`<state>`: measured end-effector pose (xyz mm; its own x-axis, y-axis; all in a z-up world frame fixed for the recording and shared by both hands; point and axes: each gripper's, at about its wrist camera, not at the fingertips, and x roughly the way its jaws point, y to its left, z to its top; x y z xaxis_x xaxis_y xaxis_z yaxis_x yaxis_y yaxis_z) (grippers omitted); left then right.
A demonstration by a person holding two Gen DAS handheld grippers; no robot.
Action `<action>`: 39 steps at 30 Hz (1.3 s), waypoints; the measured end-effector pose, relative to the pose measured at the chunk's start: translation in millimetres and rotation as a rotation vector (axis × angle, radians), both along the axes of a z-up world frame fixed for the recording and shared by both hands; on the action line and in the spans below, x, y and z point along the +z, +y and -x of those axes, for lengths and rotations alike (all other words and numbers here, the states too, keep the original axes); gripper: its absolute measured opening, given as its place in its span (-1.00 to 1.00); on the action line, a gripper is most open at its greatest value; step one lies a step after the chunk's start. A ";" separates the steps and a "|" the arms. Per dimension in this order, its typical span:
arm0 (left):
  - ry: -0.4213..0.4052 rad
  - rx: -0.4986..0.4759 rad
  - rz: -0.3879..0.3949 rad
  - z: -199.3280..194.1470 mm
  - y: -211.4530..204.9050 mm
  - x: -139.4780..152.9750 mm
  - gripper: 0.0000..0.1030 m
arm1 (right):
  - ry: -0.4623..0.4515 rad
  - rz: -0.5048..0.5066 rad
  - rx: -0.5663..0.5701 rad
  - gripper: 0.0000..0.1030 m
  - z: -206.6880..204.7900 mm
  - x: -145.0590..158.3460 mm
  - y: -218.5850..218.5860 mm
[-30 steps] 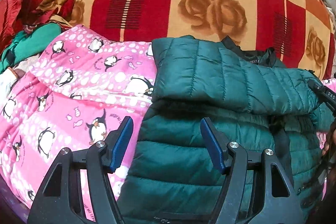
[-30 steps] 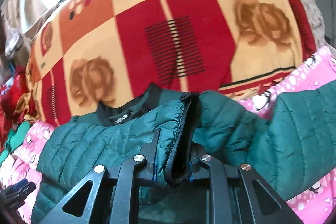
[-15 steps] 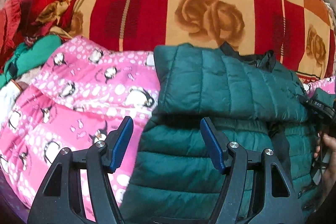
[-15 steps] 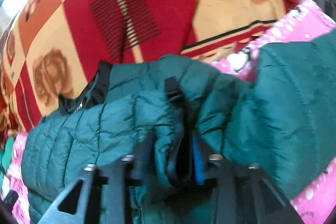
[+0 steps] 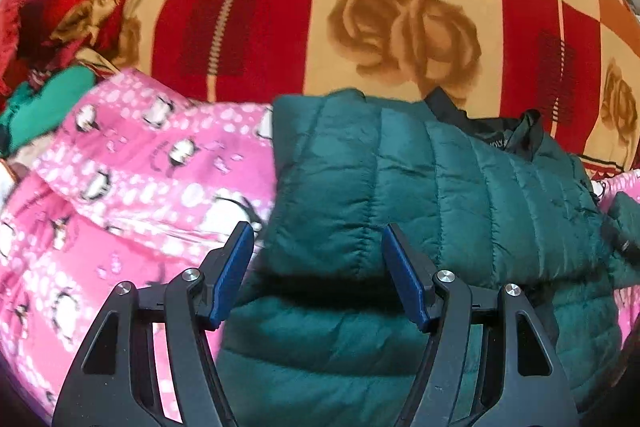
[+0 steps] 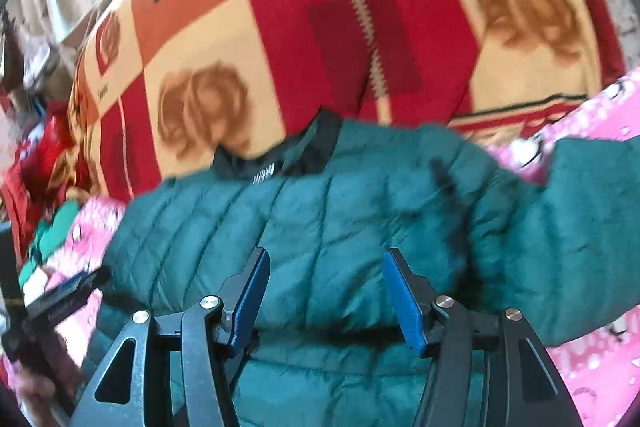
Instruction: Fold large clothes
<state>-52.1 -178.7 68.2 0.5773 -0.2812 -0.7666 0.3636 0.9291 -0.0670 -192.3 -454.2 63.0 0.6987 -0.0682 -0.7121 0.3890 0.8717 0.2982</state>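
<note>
A dark green quilted puffer jacket (image 5: 420,195) lies on a pink penguin-print blanket (image 5: 132,187), its upper part folded down over its body, black collar (image 5: 480,119) at the far edge. My left gripper (image 5: 316,271) is open and empty, just above the jacket's near left part. In the right wrist view the jacket (image 6: 320,219) fills the middle, with one sleeve (image 6: 580,227) stretched to the right. My right gripper (image 6: 324,295) is open and empty over the folded part.
A red, orange and cream rose-print blanket (image 5: 360,7) rises behind the jacket. A heap of red and green clothes (image 5: 48,39) lies at the far left. The left gripper's body and hand show at the left edge of the right wrist view (image 6: 52,311).
My right gripper was shut on the jacket's edge and has let it go; its jaws now stand open above the laid-down fold. My left gripper stayed open and shifted slightly forward.
</note>
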 end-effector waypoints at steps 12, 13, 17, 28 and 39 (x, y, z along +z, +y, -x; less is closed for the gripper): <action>0.136 0.019 0.111 -23.8 14.0 -37.0 0.61 | 0.130 -0.034 -0.021 0.10 -17.1 -43.3 -9.0; 0.149 0.023 0.119 -26.4 14.5 -37.0 0.61 | 0.130 -0.025 -0.022 0.10 -16.5 -40.8 -7.7; 0.147 0.012 0.104 -25.3 13.7 -29.0 0.61 | 0.096 0.023 -0.043 0.10 -10.1 -22.4 -5.2; 0.002 -0.039 0.033 -12.8 -5.0 -0.9 0.61 | 0.174 0.035 -0.073 0.30 -15.6 -33.0 -12.0; -0.011 -0.050 -0.076 -10.2 -23.2 -28.9 0.67 | 0.166 0.028 -0.089 0.35 -12.6 -33.1 -10.7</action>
<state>-42.0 -201.9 39.3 0.5720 -0.2512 -0.7809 0.4103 0.9119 0.0072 -179.7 -465.0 29.9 0.5623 -0.1452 -0.8141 0.5064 0.8388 0.2001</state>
